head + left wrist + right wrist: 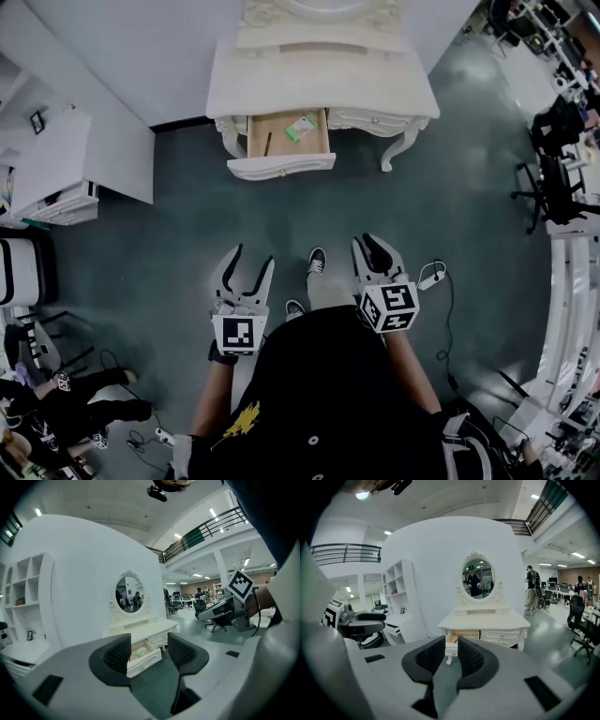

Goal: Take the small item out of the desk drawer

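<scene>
A white dressing table stands against the wall ahead, and its left drawer is pulled out. Inside the drawer lie a small green and white item and a thin dark stick. Both grippers hang over the floor, well short of the table. My left gripper is open wide with nothing between its jaws; in the left gripper view the drawer and the green item show through the gap. My right gripper stands open by a narrow gap, also empty, pointing at the drawer.
A white shelf unit stands left of the table. Office chairs and desks line the right side. A cable with a plug lies on the floor by my right gripper. A person crouches at the lower left. My shoes are between the grippers.
</scene>
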Tool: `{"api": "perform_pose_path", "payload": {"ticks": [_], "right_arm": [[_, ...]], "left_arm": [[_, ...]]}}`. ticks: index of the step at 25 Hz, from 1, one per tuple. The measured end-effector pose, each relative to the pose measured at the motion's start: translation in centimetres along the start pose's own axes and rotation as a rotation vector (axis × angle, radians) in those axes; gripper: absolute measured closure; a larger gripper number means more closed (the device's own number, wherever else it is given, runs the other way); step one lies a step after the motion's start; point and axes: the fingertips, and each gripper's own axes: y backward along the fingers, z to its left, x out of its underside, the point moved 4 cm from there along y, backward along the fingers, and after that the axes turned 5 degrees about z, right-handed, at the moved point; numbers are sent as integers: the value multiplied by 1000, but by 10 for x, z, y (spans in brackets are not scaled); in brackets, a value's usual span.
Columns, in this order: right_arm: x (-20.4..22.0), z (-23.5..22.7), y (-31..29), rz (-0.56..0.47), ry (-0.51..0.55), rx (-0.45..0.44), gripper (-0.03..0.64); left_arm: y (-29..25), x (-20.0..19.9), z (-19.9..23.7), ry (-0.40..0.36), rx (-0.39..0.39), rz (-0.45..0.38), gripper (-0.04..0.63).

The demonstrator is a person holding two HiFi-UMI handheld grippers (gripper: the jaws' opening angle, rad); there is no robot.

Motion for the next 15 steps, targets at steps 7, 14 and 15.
{"api": "perform_pose_path", "payload": {"ticks": [7, 14, 15], "right_arm": [[-48, -62, -64, -40, -12, -50, 327], [-75, -111, -105, -84, -19, -84, 54], [-71, -115, -106, -80, -24, -89, 54]], "left_arm": [[-84, -27, 18, -2, -19, 164, 259], [-182, -38, 13, 61, 31, 235, 193], [-193, -39, 10, 61, 37, 240, 193]]}}
